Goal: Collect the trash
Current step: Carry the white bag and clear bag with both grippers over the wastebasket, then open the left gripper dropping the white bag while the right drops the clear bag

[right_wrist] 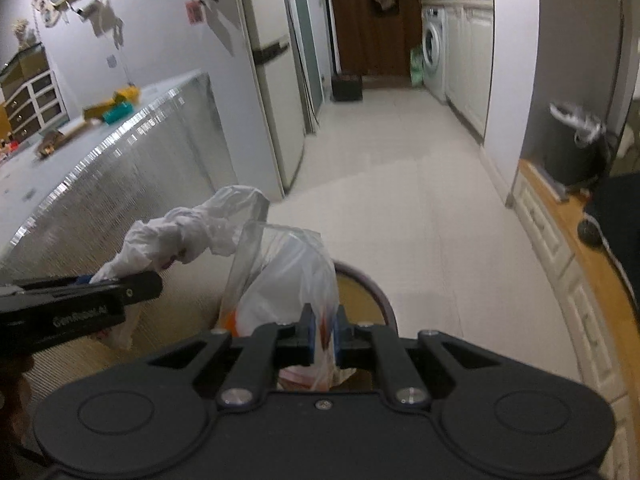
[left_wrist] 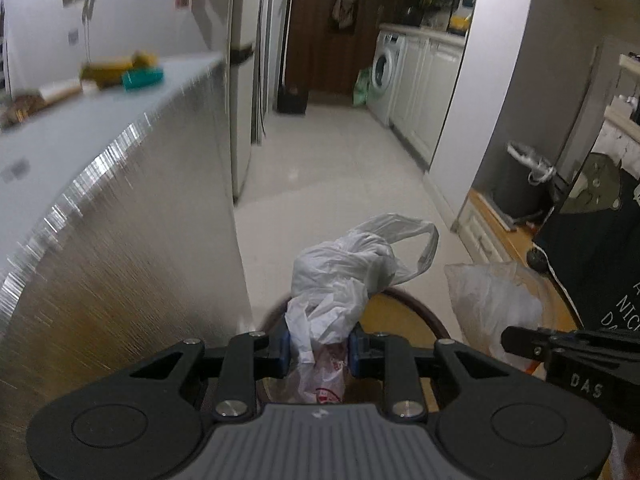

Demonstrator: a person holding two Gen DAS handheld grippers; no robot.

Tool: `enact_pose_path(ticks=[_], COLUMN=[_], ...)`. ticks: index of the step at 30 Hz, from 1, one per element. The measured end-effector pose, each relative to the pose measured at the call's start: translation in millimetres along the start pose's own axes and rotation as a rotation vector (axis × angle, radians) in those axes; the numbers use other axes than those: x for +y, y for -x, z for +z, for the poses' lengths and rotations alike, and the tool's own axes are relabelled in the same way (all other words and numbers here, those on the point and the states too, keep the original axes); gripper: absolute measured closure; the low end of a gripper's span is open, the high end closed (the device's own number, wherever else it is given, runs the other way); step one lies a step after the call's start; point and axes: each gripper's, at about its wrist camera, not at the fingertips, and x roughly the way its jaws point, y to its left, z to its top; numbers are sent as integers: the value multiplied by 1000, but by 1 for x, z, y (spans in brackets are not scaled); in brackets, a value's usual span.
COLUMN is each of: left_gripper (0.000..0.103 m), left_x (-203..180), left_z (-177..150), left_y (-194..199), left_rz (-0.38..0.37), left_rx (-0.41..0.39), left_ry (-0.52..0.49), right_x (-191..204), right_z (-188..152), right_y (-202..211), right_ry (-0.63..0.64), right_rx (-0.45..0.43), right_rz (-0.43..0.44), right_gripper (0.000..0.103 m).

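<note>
My left gripper (left_wrist: 318, 350) is shut on a crumpled white plastic bag (left_wrist: 344, 268), held above a round wooden stool (left_wrist: 404, 312). My right gripper (right_wrist: 323, 336) is shut on a clear plastic bag (right_wrist: 280, 276) with orange and white contents. In the right wrist view the white bag (right_wrist: 188, 236) and left gripper (right_wrist: 86, 280) show at the left. In the left wrist view the clear bag (left_wrist: 492, 300) and right gripper (left_wrist: 520, 338) show at the right. Both bags hang close together over the stool (right_wrist: 360, 296).
A silver-covered table (left_wrist: 120, 208) stands at the left, with a teal box (left_wrist: 142, 78) and yellow items on top. A white tiled floor (right_wrist: 420, 220) leads to a washing machine (right_wrist: 434, 52) and dark door. A wooden counter (right_wrist: 568, 216) with a grey bin (right_wrist: 568, 152) runs at the right.
</note>
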Motion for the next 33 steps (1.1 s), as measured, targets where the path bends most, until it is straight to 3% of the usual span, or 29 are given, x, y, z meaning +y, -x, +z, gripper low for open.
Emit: enact_pose_path(ticks=[10, 19, 26, 33], left_gripper=[75, 74, 74, 74], left_x=[1, 2, 4, 2], left_z=[-20, -23, -29, -34], left_y=[-68, -106, -128, -150], left_rz=[30, 21, 13, 10], left_rx=[157, 229, 277, 318], left_ry=[34, 43, 37, 24], right_x=[-19, -13, -13, -14], right_z=[-16, -12, -12, -12], right_y=[-55, -111, -156, -181], right_ry=[-31, -49, -73, -95], right_rx=[127, 259, 362, 408], right_rz=[-4, 55, -6, -36], right_gripper=[94, 93, 93, 88])
